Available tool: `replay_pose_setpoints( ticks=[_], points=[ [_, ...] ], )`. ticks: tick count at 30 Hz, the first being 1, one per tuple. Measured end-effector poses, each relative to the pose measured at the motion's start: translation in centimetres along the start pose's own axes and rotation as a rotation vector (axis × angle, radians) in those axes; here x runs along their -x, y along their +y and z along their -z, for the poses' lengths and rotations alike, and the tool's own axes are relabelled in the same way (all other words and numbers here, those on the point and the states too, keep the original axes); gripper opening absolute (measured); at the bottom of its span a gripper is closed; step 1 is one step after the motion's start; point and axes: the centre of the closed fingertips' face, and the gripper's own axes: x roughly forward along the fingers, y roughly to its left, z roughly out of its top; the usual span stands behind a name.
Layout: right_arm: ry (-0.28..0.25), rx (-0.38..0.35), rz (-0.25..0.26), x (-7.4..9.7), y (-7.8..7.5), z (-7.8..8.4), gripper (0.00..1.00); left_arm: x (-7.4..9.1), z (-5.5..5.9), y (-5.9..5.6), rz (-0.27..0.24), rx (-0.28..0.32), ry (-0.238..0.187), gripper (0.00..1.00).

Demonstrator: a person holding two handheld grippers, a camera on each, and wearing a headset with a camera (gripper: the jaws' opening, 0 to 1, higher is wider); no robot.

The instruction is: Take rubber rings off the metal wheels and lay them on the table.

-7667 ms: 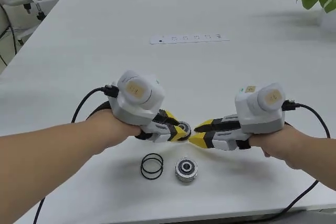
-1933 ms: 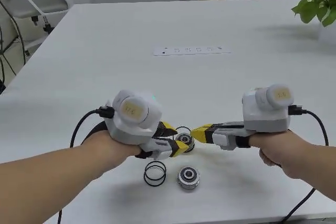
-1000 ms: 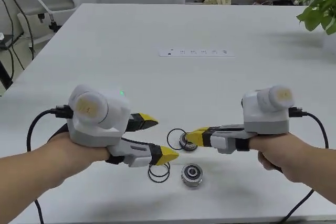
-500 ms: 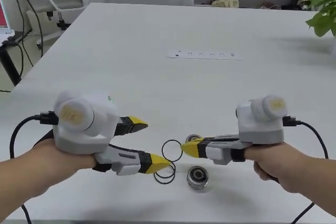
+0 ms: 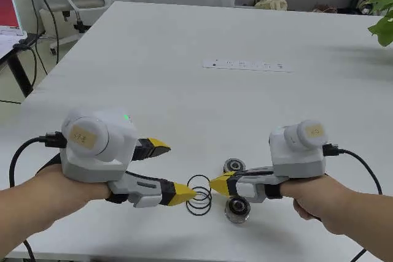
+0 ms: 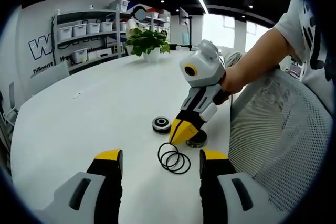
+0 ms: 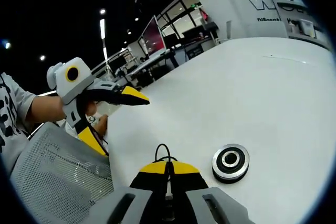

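While your right gripper (image 5: 216,184) has its jaws pressed fully together on a thin black rubber ring (image 7: 160,146), the ring hangs from the tips low over the table (image 5: 184,90). It overlaps the loose rings (image 5: 198,203) already lying there. I cannot tell whether its far edge touches the surface.

Your left gripper (image 5: 170,170) is spread wide and holds nothing, with its lower tip just beside the pile.

Two metal wheels sit on the table. One wheel (image 5: 234,165) lies just beyond the right jaws. The second wheel (image 5: 237,210) is on the near side, partly under them. Whether either wheel carries a ring is too small to read.

Step in hand, as I judge it: laying a removed ring down with the others.

Next move:
- Lower the right tips until the ring rests flat.
- Part the jaws only enough to let it drop.
- Draw back without dragging the pile.
- Check each wheel's groove for a remaining ring. If you find one, hold that wheel steady with the left gripper.
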Motion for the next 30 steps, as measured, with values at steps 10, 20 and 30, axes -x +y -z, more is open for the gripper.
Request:
replay_pose_setpoints(
  ticks=[10,20,30],
  points=[
    [0.017,0.026,0.025,-0.2,-0.7,0.3,0.0,-0.1,0.3,0.3,-0.007,0.008,0.008,0.56],
    [0.005,0.031,0.041,-0.1,-1.3,0.1,0.06,-0.5,0.1,0.3,-0.005,0.009,0.011,0.56],
    [-0.039,0.032,0.042,0.9,-1.4,-1.2,0.11,-1.1,-0.7,0.4,0.001,0.0,0.007,0.56]
  ],
)
